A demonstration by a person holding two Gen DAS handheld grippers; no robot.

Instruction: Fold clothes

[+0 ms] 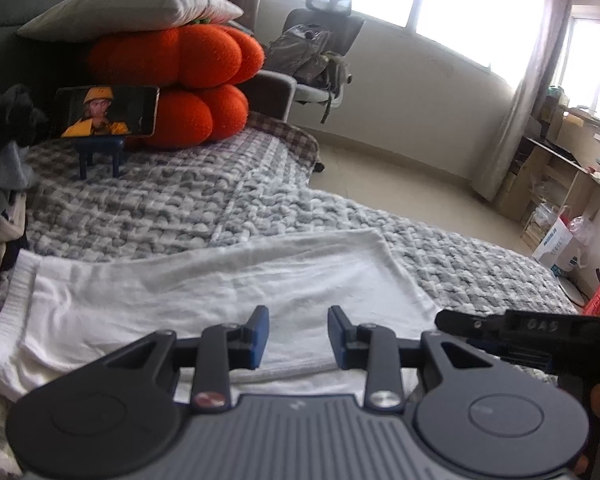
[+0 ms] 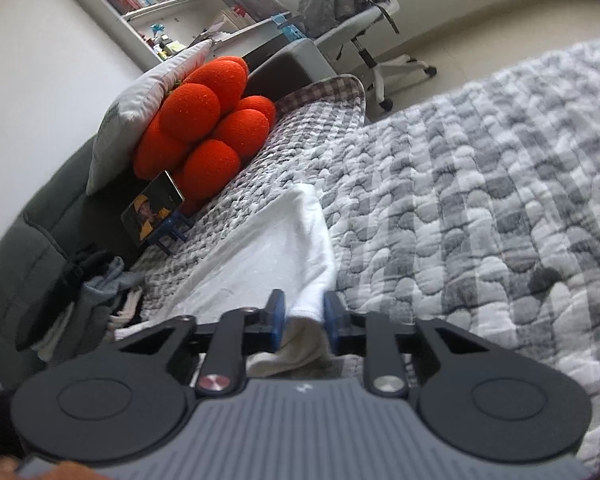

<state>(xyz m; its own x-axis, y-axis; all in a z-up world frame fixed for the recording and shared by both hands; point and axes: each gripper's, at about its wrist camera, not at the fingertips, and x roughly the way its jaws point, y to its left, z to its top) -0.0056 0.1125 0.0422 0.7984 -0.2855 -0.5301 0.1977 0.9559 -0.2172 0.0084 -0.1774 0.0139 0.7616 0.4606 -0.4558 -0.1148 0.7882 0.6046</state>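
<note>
Garment [image 1: 204,292], white, lay flat on the quilt [image 1: 204,196] w/ one end lifted at the R side. Pumpkin cushions [image 1: 188,80] sat at the far end, phone [image 1: 106,111] propped in front. L gripper [image 1: 298,336] hovered over the garment, jaws apart, nothing between. R gripper [image 2: 305,320] pinched the garment's end.

Daylight from blown-out windows [image 1: 440,0]; soft blur throughout, fisheye bending, dark corners.
</note>
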